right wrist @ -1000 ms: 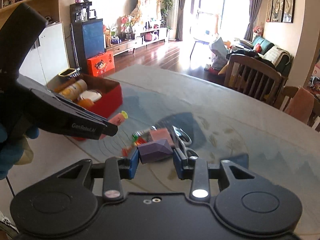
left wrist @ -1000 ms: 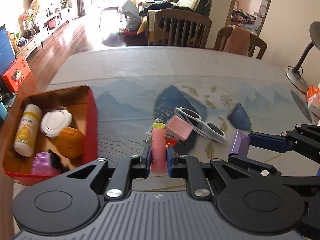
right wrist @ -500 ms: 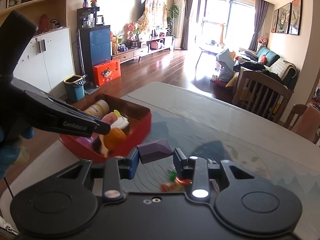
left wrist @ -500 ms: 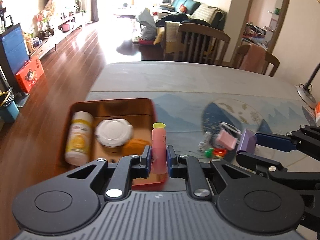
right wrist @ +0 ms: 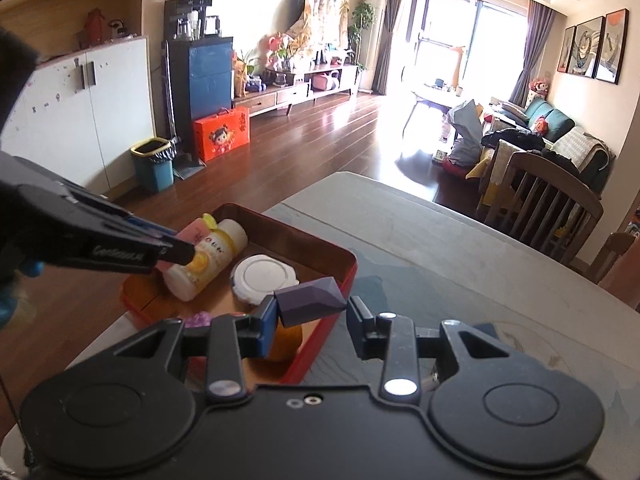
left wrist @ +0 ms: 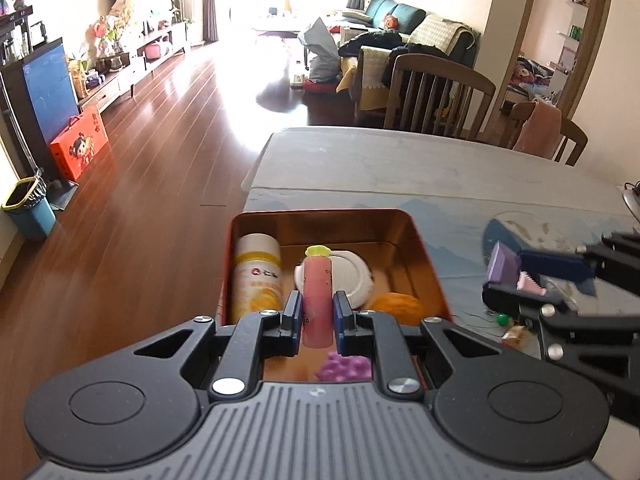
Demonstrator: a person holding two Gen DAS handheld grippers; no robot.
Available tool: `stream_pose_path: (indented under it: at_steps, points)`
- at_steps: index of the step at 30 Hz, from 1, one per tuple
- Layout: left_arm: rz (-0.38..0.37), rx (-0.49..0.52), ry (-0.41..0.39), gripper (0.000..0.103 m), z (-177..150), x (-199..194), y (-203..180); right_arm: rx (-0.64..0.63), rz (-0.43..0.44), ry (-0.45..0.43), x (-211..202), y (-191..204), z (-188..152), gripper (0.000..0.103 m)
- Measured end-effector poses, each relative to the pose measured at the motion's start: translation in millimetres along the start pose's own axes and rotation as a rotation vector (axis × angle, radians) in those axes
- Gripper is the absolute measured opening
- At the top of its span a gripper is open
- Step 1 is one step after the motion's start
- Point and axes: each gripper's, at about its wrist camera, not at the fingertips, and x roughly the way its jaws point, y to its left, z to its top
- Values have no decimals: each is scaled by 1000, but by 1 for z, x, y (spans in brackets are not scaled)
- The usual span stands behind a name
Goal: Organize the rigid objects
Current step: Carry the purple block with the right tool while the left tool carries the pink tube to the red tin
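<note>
— Sunlit wooden floor runs behind the grey table (left wrist: 400,168), right? Where is the red box (left wrist: 430,276)?

— At the table's near corner, holding a yellow-labelled bottle (left wrist: 258,276) lying on its side, a white lid (left wrist: 352,276), an orange ball (left wrist: 398,306) and a purple knobbly piece (left wrist: 346,368).

— And the left gripper (left wrist: 316,316)?

— Clenched on a pink tube (left wrist: 318,300), above the box. The tube's long axis runs along the fingers, its yellow cap (left wrist: 317,251) pointing away from the camera.

— The right gripper (right wrist: 312,320)?

— Grasping a purple block (right wrist: 310,300) by its ends, long axis lying across the fingers, over the box's near red wall (right wrist: 316,344).
</note>
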Motion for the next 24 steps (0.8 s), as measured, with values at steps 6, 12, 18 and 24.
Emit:
stream_pose_path:
  at_steps: [6, 12, 18, 24]
  points:
    - [-4, 12, 33, 16, 11, 32, 15, -58, -49, 25, 39, 8, 14, 36]
    - [-21, 29, 64, 16, 24, 61, 21, -96, -21, 72, 74, 17, 20, 36]
    - [-36, 7, 104, 16, 36, 88, 28, -110, 14, 123, 95, 19, 19, 36]
    - [-52, 29, 126, 16, 39, 103, 26, -125, 57, 133, 108, 26, 21, 36]
